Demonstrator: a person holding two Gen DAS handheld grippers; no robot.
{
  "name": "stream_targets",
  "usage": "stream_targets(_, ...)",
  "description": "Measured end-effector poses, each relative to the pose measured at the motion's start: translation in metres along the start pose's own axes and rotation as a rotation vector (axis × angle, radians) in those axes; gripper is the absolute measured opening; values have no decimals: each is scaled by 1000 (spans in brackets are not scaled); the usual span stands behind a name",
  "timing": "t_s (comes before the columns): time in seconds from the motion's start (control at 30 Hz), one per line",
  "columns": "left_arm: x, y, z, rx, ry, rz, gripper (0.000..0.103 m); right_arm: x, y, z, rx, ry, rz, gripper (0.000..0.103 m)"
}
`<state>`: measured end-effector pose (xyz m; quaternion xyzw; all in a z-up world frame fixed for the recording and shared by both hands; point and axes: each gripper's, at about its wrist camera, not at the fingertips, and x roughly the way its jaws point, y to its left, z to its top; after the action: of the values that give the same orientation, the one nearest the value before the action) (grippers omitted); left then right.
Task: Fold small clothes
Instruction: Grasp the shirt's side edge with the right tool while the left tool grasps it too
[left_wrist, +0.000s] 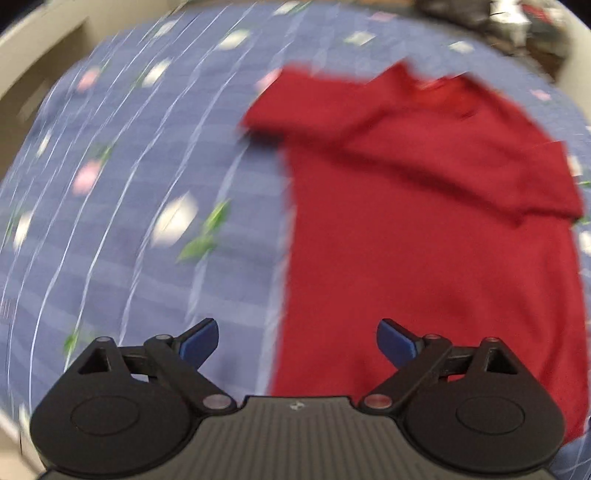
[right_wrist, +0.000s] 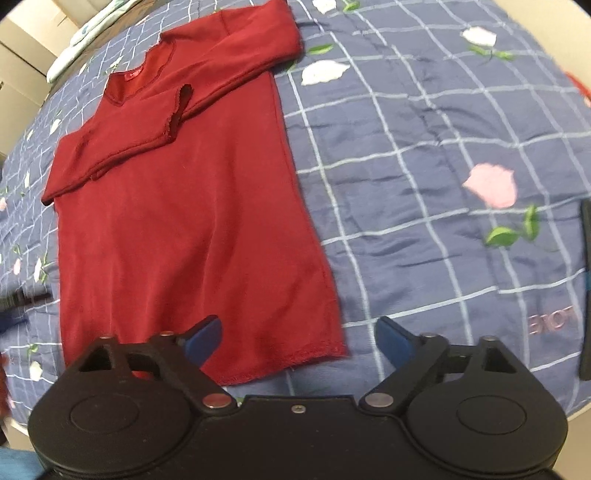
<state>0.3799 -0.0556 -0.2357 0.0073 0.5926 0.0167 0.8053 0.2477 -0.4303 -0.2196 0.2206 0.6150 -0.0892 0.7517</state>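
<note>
Blue checked bedspread (left_wrist: 155, 155) fills the left wrist view, printed with white and pink flowers and green leaves, all of it smeared by blur. On it, to the right, lies the red shirt (left_wrist: 424, 229), body flat and stretching away from the camera, sleeves folded across the chest near the top. At the bottom, the left gripper (left_wrist: 297, 341) hovers with its blue-tipped fingers (left_wrist: 199, 341) spread wide apart, nothing between them; the shirt's left edge runs up through the gap, so one finger sits over bedspread and the other over red cloth. A pale wall or furniture edge shows at the far left, and a dark jumble at the top right is too blurred to name

Over to the right wrist view, much sharper. Same bedspread (right_wrist: 424, 155), and the red shirt (right_wrist: 177, 206) lies left of centre, neckline (right_wrist: 140, 79) at the far end, both long sleeves crossed over the upper body, one cuff (right_wrist: 179, 110) resting near the middle of the chest. The stitched hem (right_wrist: 280, 365) is nearest the camera. The right gripper (right_wrist: 299, 341) is wide open too, empty, with the shirt's lower right corner lying between its fingers (right_wrist: 205, 341). A dark strip (right_wrist: 585, 288) runs along the right edge, unclear what it is
</note>
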Motion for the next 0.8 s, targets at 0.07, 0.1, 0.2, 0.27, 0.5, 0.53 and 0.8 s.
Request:
stream_targets(0.07,8,21,-14,-49,54,3,96,7,0,0,8,18,15,83)
stream_targets(0.1,13,29,-22,-73,80,-3,96,11,0,-1,10,27,22,81)
stream_targets(0.2,25,45,-40,-129,137,-21,97,24,0,-3,16,59,9,77)
stream_targets(0.27,31,50,-46,-156,171,-41,97,29,0,-5,24,70,-2,70)
stream_targets(0.5,34,44,-50,-161,215,-153,75,30,4,-8,14,54,-59,16)
stream_targets(0.53,32,44,-50,-157,217,-148,70,28,4,-9,11,51,-51,13)
stream_targets(0.8,4,47,-51,-153,212,-256,3,4,16,-24,-41,25,-71,7)
